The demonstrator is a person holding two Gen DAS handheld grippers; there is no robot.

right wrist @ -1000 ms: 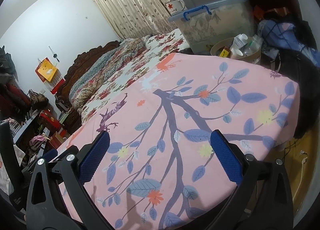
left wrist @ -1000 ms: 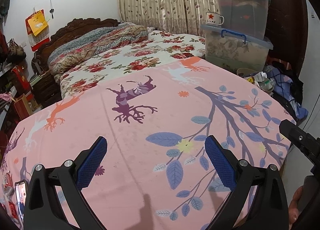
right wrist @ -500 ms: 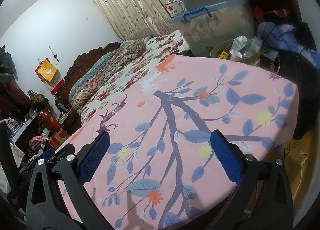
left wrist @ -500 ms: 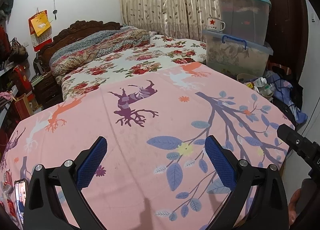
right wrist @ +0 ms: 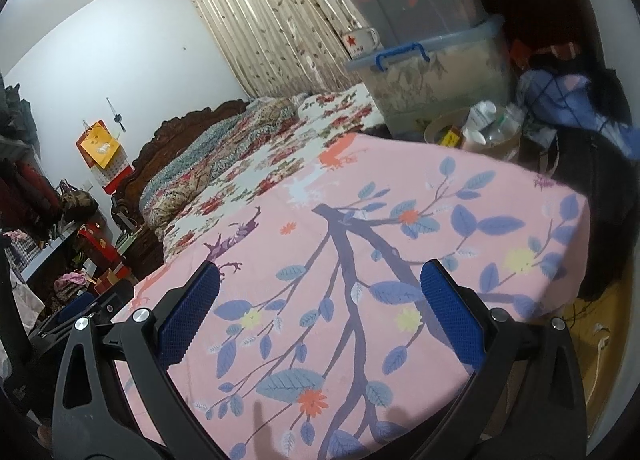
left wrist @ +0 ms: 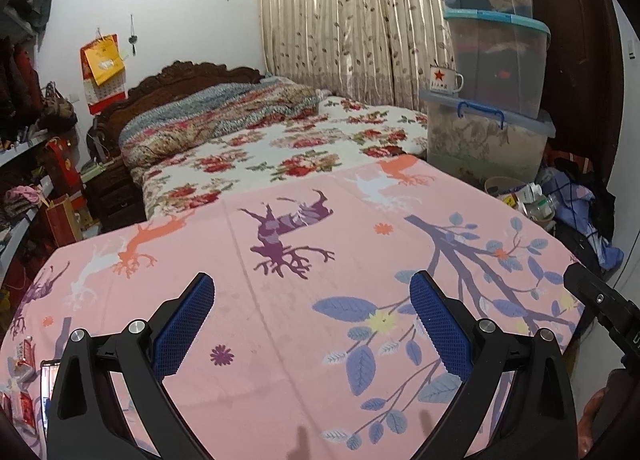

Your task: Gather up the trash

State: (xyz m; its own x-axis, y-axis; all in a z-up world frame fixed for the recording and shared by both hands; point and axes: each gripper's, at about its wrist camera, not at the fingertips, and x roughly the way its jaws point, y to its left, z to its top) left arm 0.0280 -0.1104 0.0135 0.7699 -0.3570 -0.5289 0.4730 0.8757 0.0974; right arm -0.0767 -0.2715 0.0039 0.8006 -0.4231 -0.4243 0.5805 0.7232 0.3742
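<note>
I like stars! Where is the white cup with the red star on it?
The white cup with the red star sits on the lid of the bottom storage box, right of the bed in the left wrist view, in front of the curtain.

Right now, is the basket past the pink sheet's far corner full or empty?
Full, at least near the top: white bottles and a yellow box stick up above the basket rim, beside the pink sheet. Deeper contents cannot be told.

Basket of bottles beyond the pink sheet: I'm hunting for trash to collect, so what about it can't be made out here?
- Basket, right wrist view: blurred, so bottle labels are unreadable; whether the contents are trash cannot be told.
- Basket, left wrist view: small, its lower part hidden behind the pink sheet.
</note>
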